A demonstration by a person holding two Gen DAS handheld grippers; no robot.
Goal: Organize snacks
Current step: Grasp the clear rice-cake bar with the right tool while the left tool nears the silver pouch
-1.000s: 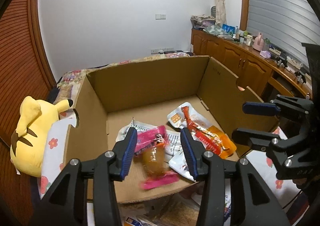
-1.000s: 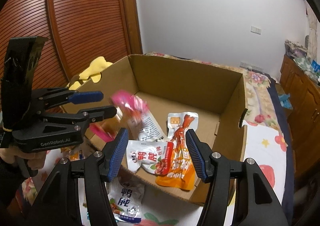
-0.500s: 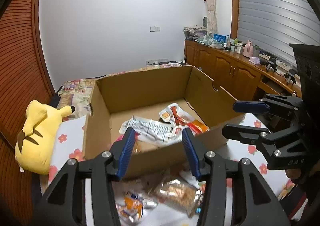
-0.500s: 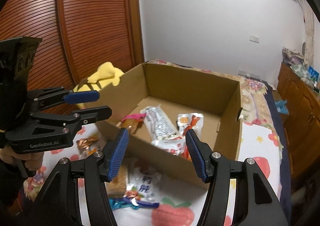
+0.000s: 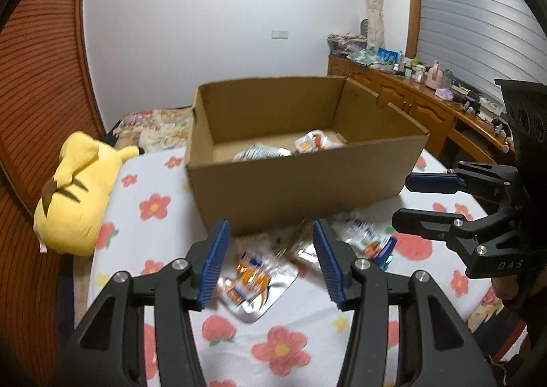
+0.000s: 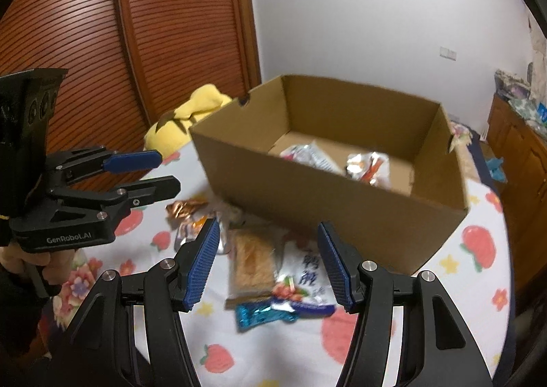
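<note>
Box: open brown cardboard box (image 5: 301,188) on the floral bedsheet (image 5: 150,222), far side of both grippers, flaps up, near wall facing the cameras.
Box contents: white printed snack pouch (image 6: 309,154) and silver-orange snack packet (image 6: 371,164) lying on the box floor, side by side, only their tops visible over the near wall.
Loose snacks: small pile on the sheet just in front of the box's near wall, outside it.
Pile, left wrist view: silver foil packet with orange print (image 5: 254,281) nearest, between the blue pads in frame but below them; white pouch with a blue end (image 5: 367,240) to its right.
Pile, right wrist view: clear-wrapped tan cracker pack (image 6: 253,260), white pouch with red and blue print (image 6: 304,281) touching its right edge, shiny blue wrapper (image 6: 263,313) at the near end, copper foil wrapper (image 6: 184,209) off to the left.
Left gripper (image 5: 268,263): jaws apart and just been widening, nothing between the pads, hanging above the pile, not touching it.
Right gripper (image 6: 268,267): jaws apart, nothing clamped, hanging over the cracker pack and white pouch, clear of both.
Hands: person's hand (image 6: 30,260) visible under the left tool body in the right wrist view.
Surroundings: yellow plush toy (image 5: 78,195) on the sheet left of the box, well apart from the snacks; slatted wooden doors (image 6: 102,44) behind it; wooden cabinets (image 5: 424,110) along the right wall.
Blur: pile is smeared in both views, print unreadable.
</note>
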